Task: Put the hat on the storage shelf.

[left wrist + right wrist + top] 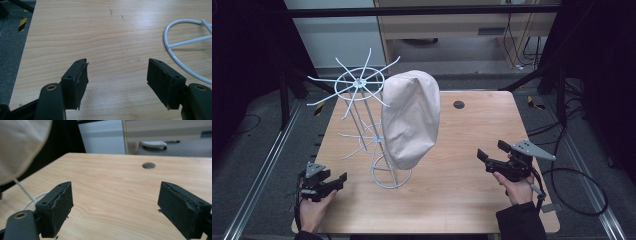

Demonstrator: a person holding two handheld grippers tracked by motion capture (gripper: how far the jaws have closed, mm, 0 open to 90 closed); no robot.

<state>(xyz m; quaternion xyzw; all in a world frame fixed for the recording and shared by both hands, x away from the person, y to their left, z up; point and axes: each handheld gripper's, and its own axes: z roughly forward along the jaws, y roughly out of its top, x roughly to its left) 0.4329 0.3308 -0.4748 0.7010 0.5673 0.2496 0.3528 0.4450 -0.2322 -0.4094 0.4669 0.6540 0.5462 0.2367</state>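
Note:
A white wire rack (pixel 362 125) with radiating prongs stands on the wooden table (pixel 452 180), left of centre. A pale pink cloth hat (pixel 411 117) hangs on its right side; its edge fills the corner of the right gripper view (pixel 20 147). My left gripper (pixel 343 178) rests low at the table's near left, jaws apart with nothing between them, the rack's base ring (pixel 180 50) off to its right. My right gripper (pixel 491 150) hovers at the near right, pointing toward the hat, jaws wide and empty (pixel 115 205).
A round hole (pixel 458 104) is cut in the table near its far right side. Dark frame posts and cables surround the table, with grey floor on both sides. Bare wood lies between the grippers.

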